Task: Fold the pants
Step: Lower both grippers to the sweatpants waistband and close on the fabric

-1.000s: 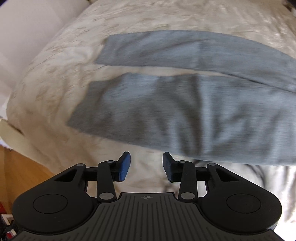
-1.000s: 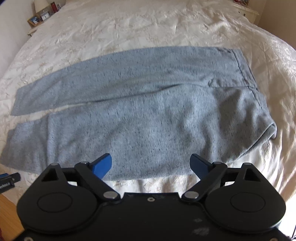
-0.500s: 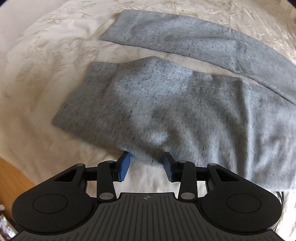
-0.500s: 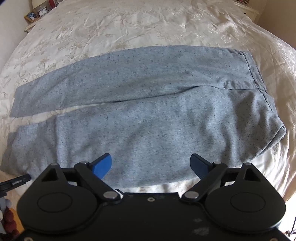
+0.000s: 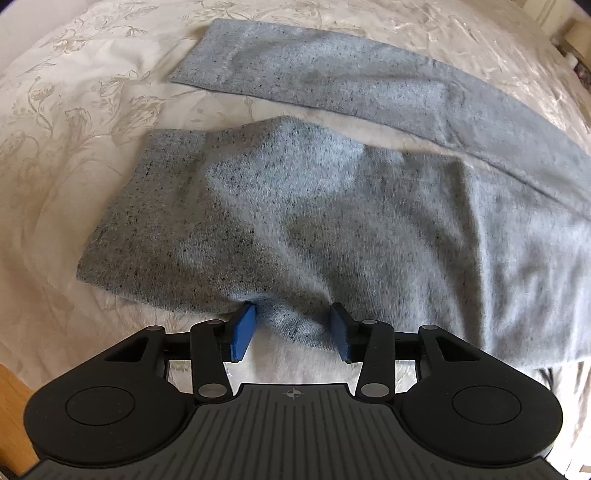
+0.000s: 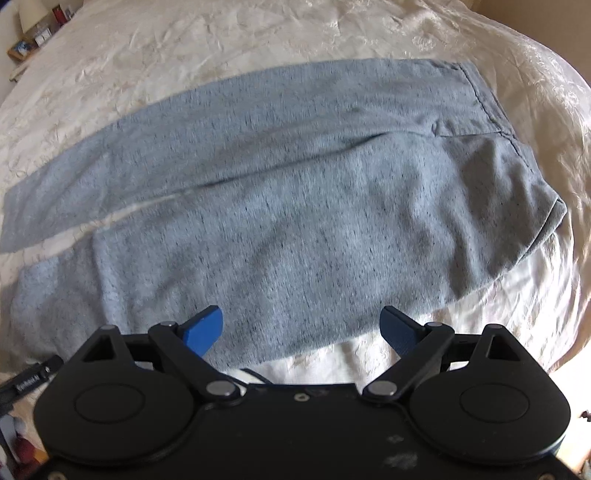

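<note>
Grey speckled pants [image 6: 314,206] lie spread on a cream bedspread, legs to the left, waistband at the right. In the left wrist view the near leg [image 5: 295,229] lies just ahead and the far leg [image 5: 351,81] behind it. My left gripper [image 5: 291,328] is open, its blue fingers on either side of a bunched bit of the near leg's front edge. My right gripper [image 6: 301,328] is wide open over the near edge of the pants' upper part, with cloth between its fingers.
The cream embroidered bedspread [image 5: 74,92] covers the bed all around the pants. A bedside table with small items [image 6: 33,33] stands at the far left. Wooden floor [image 5: 11,406] shows below the bed's edge at the left.
Both grippers have moved forward onto the near edge of the pants. The left fingers now straddle the near leg's edge, which has bunched up between them.
</note>
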Action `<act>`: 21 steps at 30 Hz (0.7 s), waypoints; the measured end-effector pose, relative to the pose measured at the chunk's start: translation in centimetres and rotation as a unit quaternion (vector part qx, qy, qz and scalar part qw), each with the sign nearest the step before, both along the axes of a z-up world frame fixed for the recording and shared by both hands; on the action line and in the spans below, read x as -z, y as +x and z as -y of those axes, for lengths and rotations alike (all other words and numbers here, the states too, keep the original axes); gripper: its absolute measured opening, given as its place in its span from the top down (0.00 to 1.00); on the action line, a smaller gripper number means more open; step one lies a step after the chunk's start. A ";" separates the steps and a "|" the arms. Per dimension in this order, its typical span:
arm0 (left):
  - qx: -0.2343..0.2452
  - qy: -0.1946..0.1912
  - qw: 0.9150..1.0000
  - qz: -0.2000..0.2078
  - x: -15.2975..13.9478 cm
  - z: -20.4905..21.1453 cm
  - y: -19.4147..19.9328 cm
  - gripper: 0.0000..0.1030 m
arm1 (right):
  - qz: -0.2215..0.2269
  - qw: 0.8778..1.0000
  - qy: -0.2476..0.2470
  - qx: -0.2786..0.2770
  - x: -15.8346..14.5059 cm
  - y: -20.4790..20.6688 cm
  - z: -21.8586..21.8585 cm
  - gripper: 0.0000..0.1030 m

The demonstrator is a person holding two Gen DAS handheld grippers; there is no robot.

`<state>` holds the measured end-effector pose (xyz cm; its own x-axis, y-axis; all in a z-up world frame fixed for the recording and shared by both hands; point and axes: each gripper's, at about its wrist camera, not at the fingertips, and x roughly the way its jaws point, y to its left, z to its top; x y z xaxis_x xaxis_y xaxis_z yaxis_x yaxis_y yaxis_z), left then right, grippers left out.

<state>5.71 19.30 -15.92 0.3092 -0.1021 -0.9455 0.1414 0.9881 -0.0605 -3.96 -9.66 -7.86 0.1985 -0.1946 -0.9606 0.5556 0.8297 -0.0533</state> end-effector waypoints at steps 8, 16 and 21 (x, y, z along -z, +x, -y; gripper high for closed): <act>0.019 0.016 1.000 -0.005 -1.2 0.6 0.4 0.83 | 0.000 0.997 -0.010 0.073 0.4 -1.8 2.3 0.07; -0.023 0.010 0.999 -0.046 0.1 0.0 -2.2 0.69 | -0.001 0.999 0.001 0.046 0.9 -1.5 4.4 0.07; -0.046 -0.006 0.998 -0.041 0.7 1.7 -2.0 0.65 | 0.011 0.999 0.004 0.030 1.2 -1.6 6.2 0.07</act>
